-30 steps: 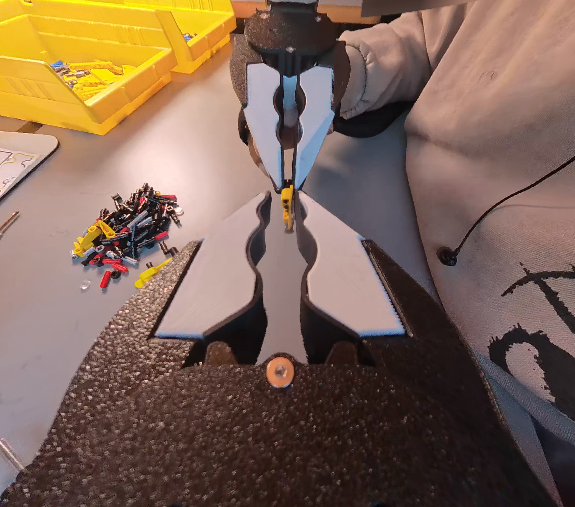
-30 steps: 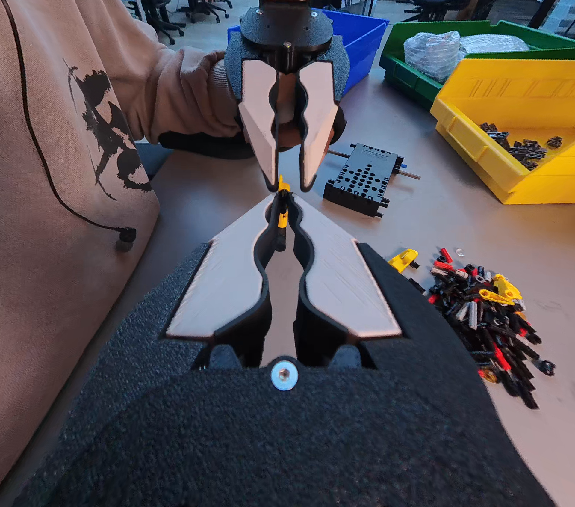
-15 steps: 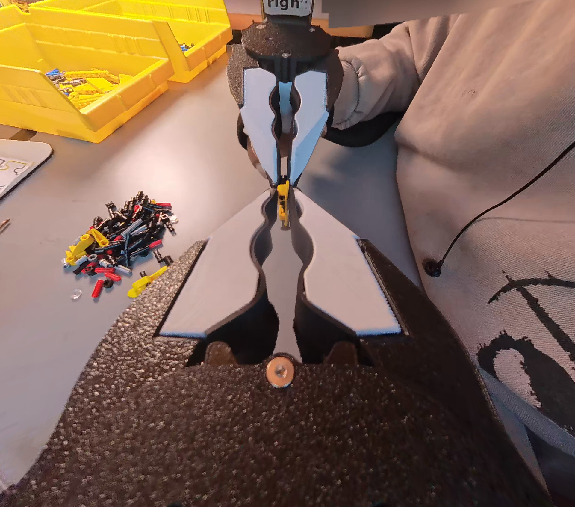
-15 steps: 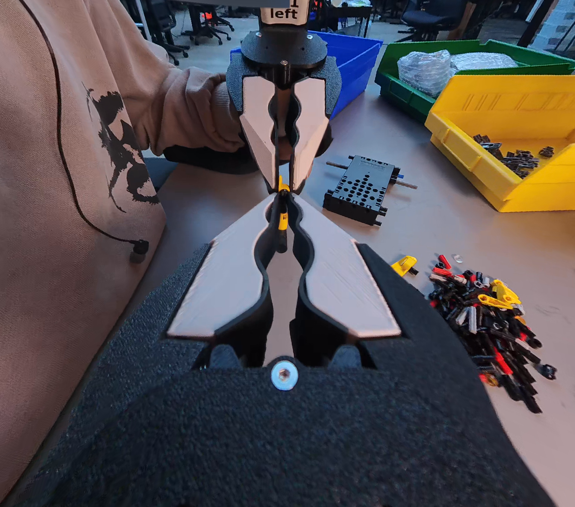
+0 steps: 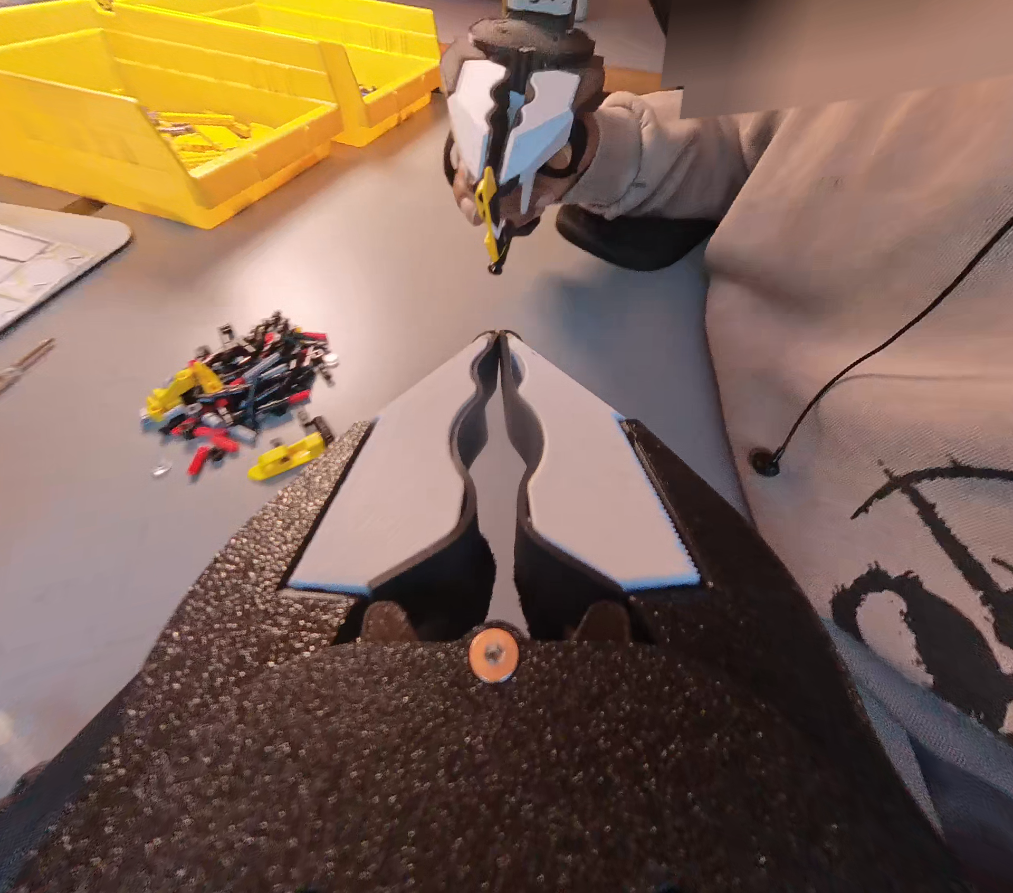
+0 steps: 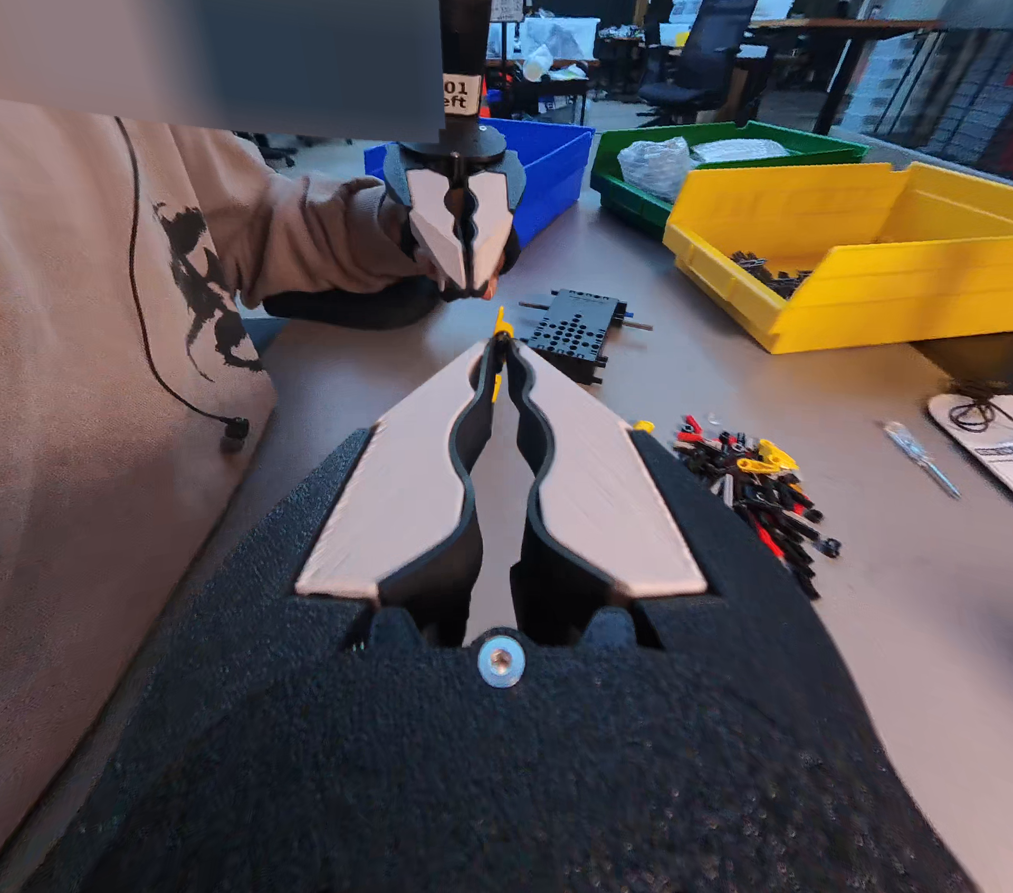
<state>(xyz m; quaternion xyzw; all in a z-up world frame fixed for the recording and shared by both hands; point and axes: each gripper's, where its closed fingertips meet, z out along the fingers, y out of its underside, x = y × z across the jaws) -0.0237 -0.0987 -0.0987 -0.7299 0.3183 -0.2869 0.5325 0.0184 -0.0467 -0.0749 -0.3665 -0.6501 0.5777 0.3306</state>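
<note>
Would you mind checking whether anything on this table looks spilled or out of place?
Yes: a pile of small black, red and yellow pins and connectors lies loose on the grey table, outside the yellow bins. One yellow piece lies apart from it.

I'm seeing pale grey fingers [image 5: 416,472] edged in black, a yellow-and-black plastic piece [image 5: 489,219], yellow plastic bins [image 5: 164,99], a red-black-yellow pile of small parts [image 5: 241,395], and a grey surface [image 5: 383,274].

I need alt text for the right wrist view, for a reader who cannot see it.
The right tongs are shut on a small yellow and black piece above a grey table. The left tongs, shut and empty, hang just beyond. A pile of small parts lies at right, with a black perforated plate and coloured bins behind.
</note>
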